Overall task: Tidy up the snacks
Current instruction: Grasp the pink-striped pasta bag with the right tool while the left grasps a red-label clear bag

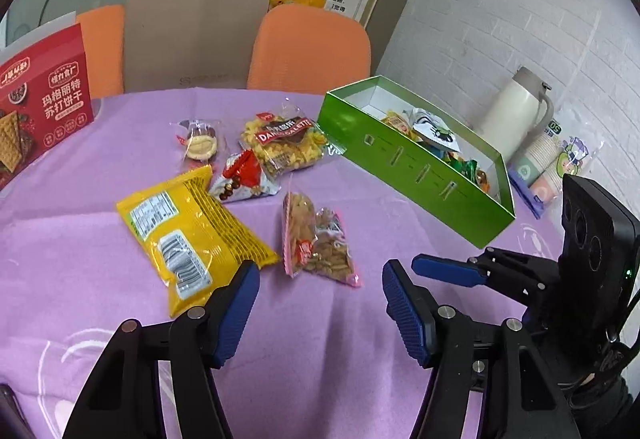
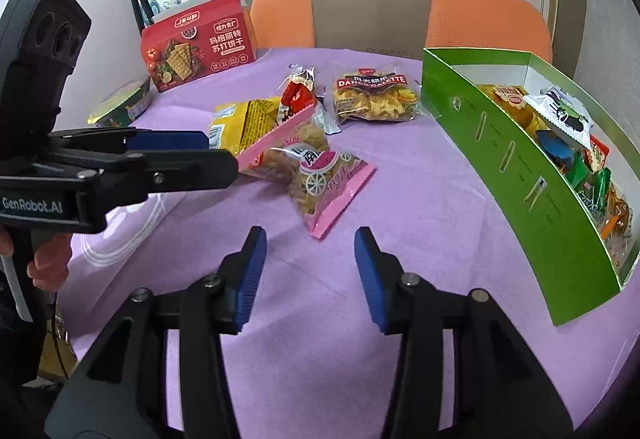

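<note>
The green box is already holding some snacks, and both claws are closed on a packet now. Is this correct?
Not quite. The green box does hold some snacks, but both claws are open and empty: the right claw in the right wrist view, the left claw in the left wrist view.

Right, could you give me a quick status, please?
Both hand-held grippers open, empty: left, right. Pink-edged snack bag nearest, still outside green box. Path clear.
</note>
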